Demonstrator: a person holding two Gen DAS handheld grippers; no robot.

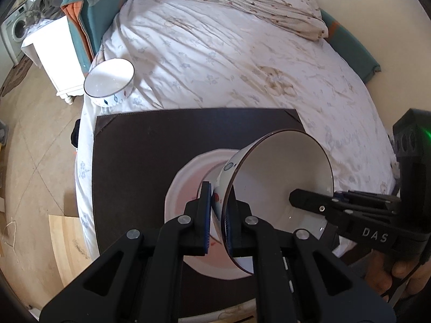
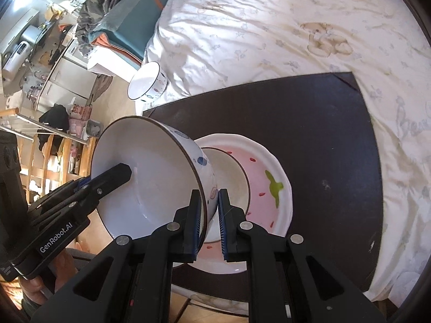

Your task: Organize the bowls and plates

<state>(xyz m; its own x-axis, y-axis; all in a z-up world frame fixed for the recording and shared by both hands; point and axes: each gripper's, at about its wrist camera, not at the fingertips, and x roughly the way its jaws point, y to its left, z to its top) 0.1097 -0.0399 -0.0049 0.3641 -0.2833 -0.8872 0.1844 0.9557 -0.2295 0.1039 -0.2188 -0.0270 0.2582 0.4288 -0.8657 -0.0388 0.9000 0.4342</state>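
Both the left hand-held gripper (image 1: 218,215) and the right hand-held gripper (image 2: 211,223) were clamped on opposite rims of a tilted white bowl (image 1: 280,177), raised above a pink strawberry plate (image 2: 269,188) on a dark mat (image 1: 140,156) spread over the bed (image 1: 215,53). A second bowl (image 1: 109,82) sat well apart at the mattress corner, beside a white nightstand (image 1: 51,53).
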